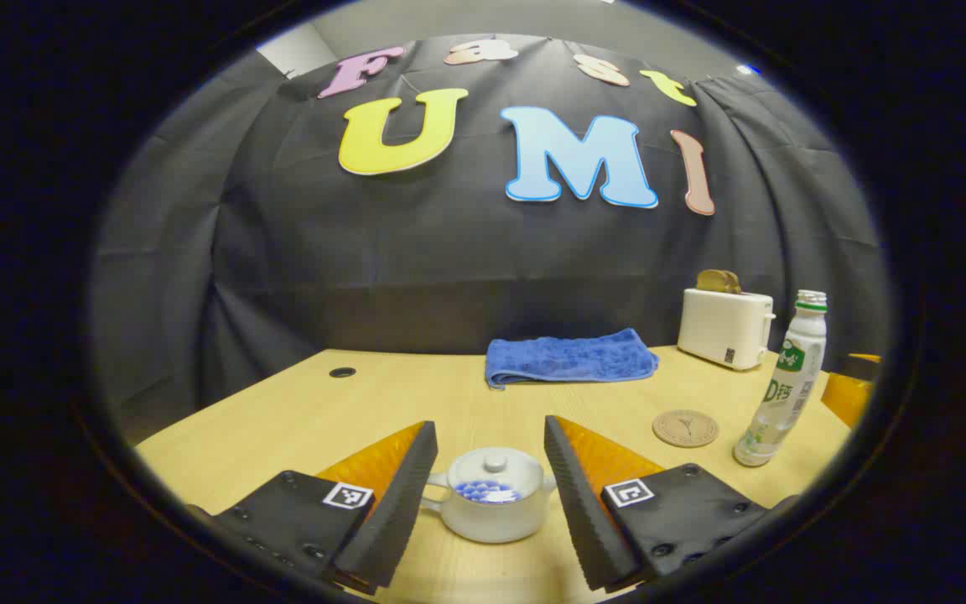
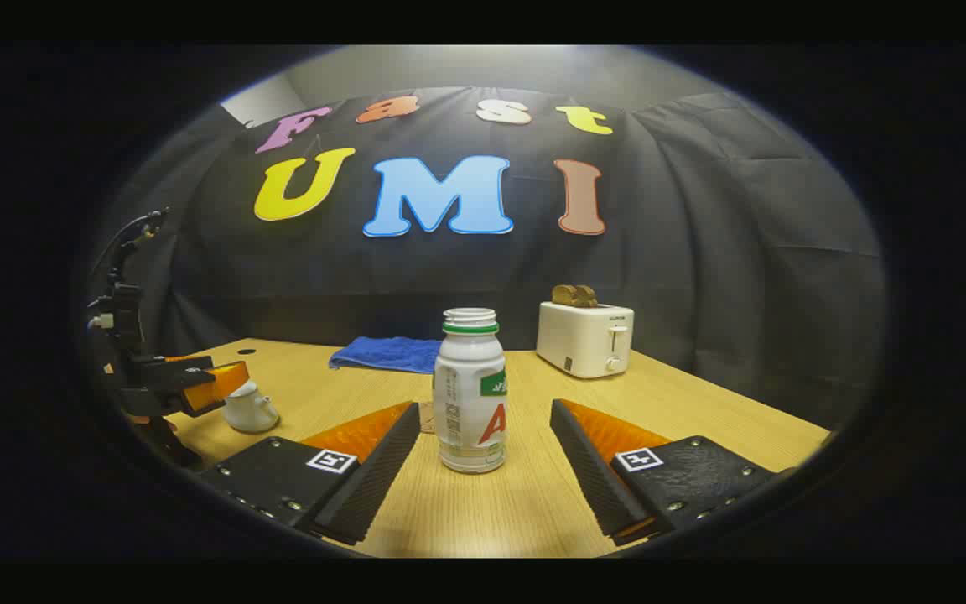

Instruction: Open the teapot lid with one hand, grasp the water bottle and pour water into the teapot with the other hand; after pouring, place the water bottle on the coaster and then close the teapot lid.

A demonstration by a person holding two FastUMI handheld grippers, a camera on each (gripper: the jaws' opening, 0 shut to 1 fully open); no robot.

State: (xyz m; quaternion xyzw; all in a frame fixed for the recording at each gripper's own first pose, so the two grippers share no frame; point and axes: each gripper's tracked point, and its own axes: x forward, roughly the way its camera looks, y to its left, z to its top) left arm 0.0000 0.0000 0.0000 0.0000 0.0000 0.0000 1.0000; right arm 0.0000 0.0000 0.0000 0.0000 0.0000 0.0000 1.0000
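teapot [image 1: 493,497] sits lidded between toaster [image 1: 724,327], towel [image 1: 568,357], coaster [image 1: 685,428].

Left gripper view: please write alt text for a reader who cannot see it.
The left gripper is open, its fingers on either side of a white teapot with its lid still on. On the wooden table beyond are a round coaster, an uncapped water bottle, a folded blue towel and a toaster.

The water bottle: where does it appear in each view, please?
Left gripper view: water bottle at far right, standing beside the coaster.
Right gripper view: water bottle at centre, standing between the right gripper's open fingers.
Shared landmark: the white toaster behind it.
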